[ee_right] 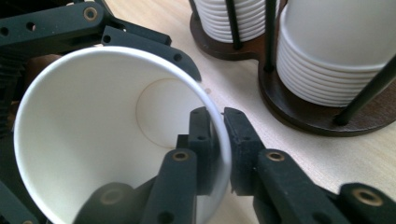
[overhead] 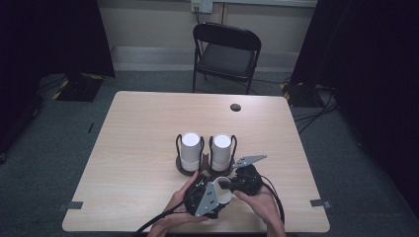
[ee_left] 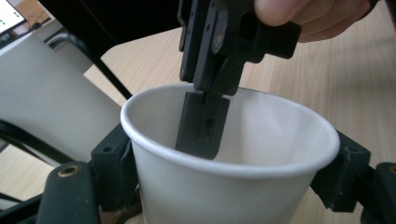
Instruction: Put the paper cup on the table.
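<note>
The pale wooden table [overhead: 148, 148] takes up the middle of the high view, with a round cable hole [overhead: 235, 107] near its far edge, grey tape marks at its lower left and lower right corners, and a black folding chair [overhead: 226, 54] standing beyond it at the top centre under a wall socket [overhead: 201, 6]. Dark curtains hang in the upper left and upper right of that frame. Just below the table's centre stands a dark wooden cup holder [overhead: 205, 169] with black wire uprights, carrying two stacks of white paper cups [overhead: 190, 149] side by side; in the right gripper view these stacks fill the upper right, close behind the work and not touching it. At the bottom centre of the high view both hands meet over a single white paper cup [ee_left: 233, 154]. The left gripper [ee_left: 224, 186] has its jaws on either side of the cup's outer wall, pressing it from left and right. The right gripper [ee_right: 219, 149] is clamped on the cup's rim, one jaw inside the cup and one outside. No brand, label or writing can be read on the cups or holder.
</note>
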